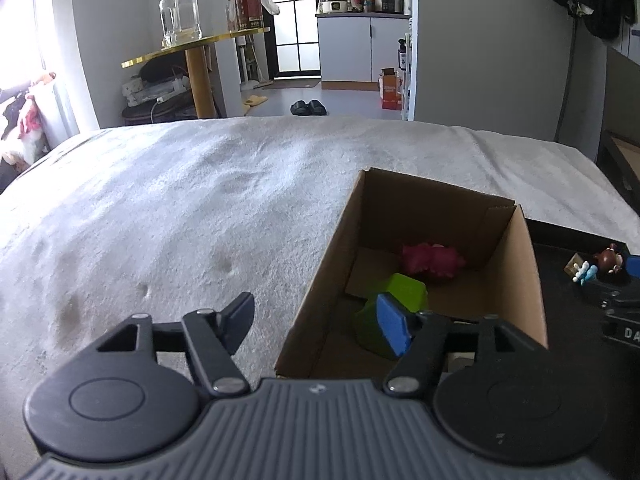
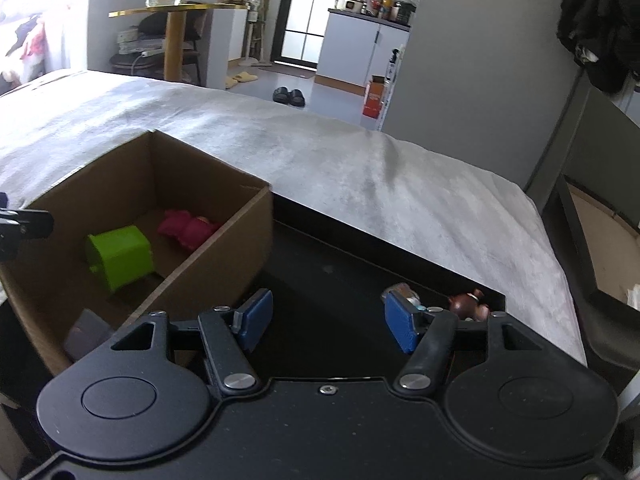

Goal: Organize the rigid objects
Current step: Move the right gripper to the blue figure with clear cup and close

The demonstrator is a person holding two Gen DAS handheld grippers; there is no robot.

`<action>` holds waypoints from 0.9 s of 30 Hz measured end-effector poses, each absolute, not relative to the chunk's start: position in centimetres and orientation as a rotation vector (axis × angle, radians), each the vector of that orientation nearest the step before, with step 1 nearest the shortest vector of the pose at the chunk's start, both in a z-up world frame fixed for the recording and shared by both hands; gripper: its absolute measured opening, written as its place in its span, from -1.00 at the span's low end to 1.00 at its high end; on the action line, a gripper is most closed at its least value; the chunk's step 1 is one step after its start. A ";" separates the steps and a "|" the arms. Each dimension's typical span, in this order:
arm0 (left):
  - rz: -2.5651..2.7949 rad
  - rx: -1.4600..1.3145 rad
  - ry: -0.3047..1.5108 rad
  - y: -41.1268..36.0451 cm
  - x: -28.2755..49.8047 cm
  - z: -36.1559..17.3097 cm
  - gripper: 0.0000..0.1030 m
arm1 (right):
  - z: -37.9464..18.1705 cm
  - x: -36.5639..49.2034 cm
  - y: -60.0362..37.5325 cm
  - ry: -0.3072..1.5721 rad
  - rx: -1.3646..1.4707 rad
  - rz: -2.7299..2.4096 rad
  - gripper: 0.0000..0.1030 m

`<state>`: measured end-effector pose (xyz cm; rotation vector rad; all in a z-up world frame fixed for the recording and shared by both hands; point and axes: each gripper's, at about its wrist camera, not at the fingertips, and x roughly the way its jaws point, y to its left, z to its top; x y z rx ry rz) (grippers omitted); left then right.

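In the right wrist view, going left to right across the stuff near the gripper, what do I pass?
Green block → pink toy, both inside the cardboard box → the small pale figure partly behind the right finger pad → brown bear figurine on the black surface.

1. Left gripper: jaws wide, nothing between them except the box near wall, which crosses the gap.
2. Ahead-left of the left jaws: bare blanket.
3. Right gripper: jaws wide, bare black tray between and ahead.
4. Obstacles: box wall left of the jaws; figurines just behind the right finger.
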<state>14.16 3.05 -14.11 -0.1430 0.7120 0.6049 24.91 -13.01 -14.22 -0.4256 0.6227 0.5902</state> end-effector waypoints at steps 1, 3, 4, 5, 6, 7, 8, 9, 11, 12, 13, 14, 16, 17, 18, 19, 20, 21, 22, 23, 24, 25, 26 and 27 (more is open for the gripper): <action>0.609 -0.140 0.714 3.0 14.2 -14.1 0.30 | -14.3 25.0 -13.4 0.625 -0.423 0.585 0.25; 0.615 -0.133 0.716 2.8 14.4 -14.0 0.31 | -14.6 25.3 -14.1 0.629 -0.416 0.575 0.28; 0.618 -0.129 0.715 2.7 14.4 -14.0 0.32 | -14.7 25.5 -14.5 0.632 -0.412 0.570 0.28; 0.624 -0.124 0.713 2.6 14.5 -13.9 0.34 | -14.8 25.7 -15.0 0.637 -0.408 0.565 0.28; 0.629 -0.120 0.713 2.5 14.6 -13.9 0.35 | -15.0 25.9 -15.3 0.642 -0.404 0.560 0.28; 0.635 -0.116 0.713 2.4 14.6 -13.9 0.37 | -15.2 26.2 -15.7 0.646 -0.400 0.554 0.28; 0.641 -0.113 0.712 2.3 14.7 -13.9 0.39 | -15.3 26.5 -16.1 0.650 -0.398 0.548 0.28; 0.644 -0.111 0.712 2.2 14.8 -13.9 0.40 | -15.5 26.8 -16.4 0.652 -0.396 0.543 0.28; 0.648 -0.101 0.715 2.0 15.0 -14.0 0.48 | -15.8 27.4 -17.0 0.656 -0.395 0.537 0.28; 0.652 -0.095 0.718 1.9 15.1 -14.0 0.50 | -16.0 27.6 -17.2 0.657 -0.397 0.534 0.28; 0.657 -0.089 0.720 1.8 15.3 -14.1 0.58 | -16.2 27.9 -17.5 0.658 -0.399 0.531 0.28; 0.660 -0.085 0.722 1.7 15.4 -14.1 0.67 | -16.3 28.2 -17.7 0.659 -0.401 0.530 0.28; 0.670 -0.077 0.724 1.6 15.7 -14.1 0.76 | -16.8 28.7 -18.2 0.660 -0.403 0.533 0.28; 0.675 -0.074 0.726 1.5 15.8 -14.1 0.78 | -17.0 28.9 -18.4 0.660 -0.407 0.535 0.28; 0.678 -0.069 0.727 1.4 15.9 -14.1 0.79 | -17.3 29.2 -18.5 0.661 -0.411 0.537 0.28; 0.684 -0.059 0.728 1.3 16.0 -14.1 0.81 | -17.5 29.4 -18.7 0.661 -0.414 0.540 0.28; 0.692 -0.047 0.729 1.2 16.2 -14.1 0.82 | -17.8 29.6 -18.9 0.661 -0.417 0.545 0.27; 0.698 -0.039 0.731 1.1 16.3 -14.2 0.83 | -18.1 29.8 -19.0 0.662 -0.419 0.549 0.27; 0.702 -0.034 0.735 1.1 16.4 -14.2 0.85 | -18.4 30.0 -19.1 0.662 -0.421 0.554 0.24; 0.707 -0.028 0.740 1.0 16.5 -14.2 0.87 | -18.7 30.3 -19.2 0.665 -0.423 0.564 0.23; 0.710 -0.019 0.745 0.9 16.6 -14.2 0.89 | -19.0 30.6 -19.2 0.668 -0.424 0.575 0.23; 0.711 -0.009 0.752 0.7 16.8 -14.2 0.92 | -19.5 30.9 -19.2 0.671 -0.427 0.584 0.22; 0.709 0.003 0.760 0.6 17.0 -14.3 0.93 | -19.7 31.1 -19.2 0.673 -0.430 0.591 0.21; 0.708 0.014 0.766 0.5 17.1 -14.3 0.94 | -20.1 31.4 -19.2 0.675 -0.432 0.597 0.21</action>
